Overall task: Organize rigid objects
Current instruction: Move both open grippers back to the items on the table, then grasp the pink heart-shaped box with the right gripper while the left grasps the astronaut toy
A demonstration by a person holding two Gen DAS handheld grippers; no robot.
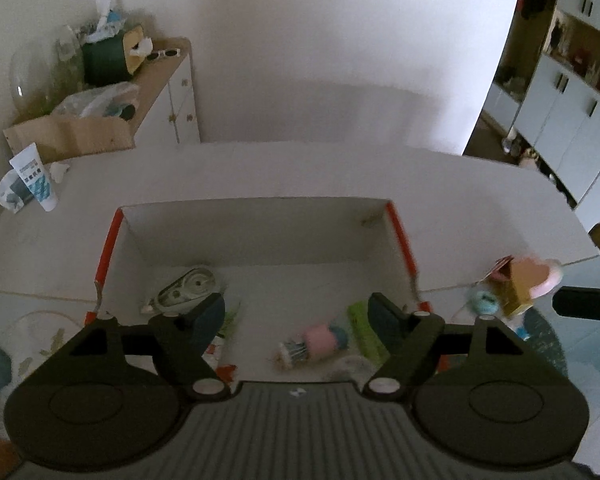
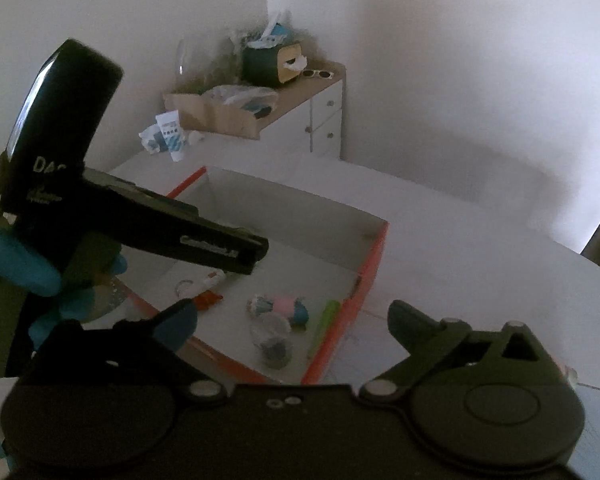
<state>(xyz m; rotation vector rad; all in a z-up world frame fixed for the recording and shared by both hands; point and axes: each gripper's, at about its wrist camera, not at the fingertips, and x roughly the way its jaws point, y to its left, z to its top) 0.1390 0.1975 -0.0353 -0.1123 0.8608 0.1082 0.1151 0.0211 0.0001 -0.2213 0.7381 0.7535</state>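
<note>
A shallow white box with orange edges lies on the table. Inside it are a correction tape dispenser, a pink and blue toy, a green stick-shaped item and a red piece. My left gripper hangs open above the box's near half with nothing between its fingers. In the right wrist view, my right gripper also stands wide open and empty over the box's near corner. The toy, a clear jar and the green item lie below it.
Right of the box sit a pink heart-shaped piece, a small yellow box and a teal round thing. A white tube stands at the far left. A cluttered cabinet stands behind. A blue-gloved hand grips a black device.
</note>
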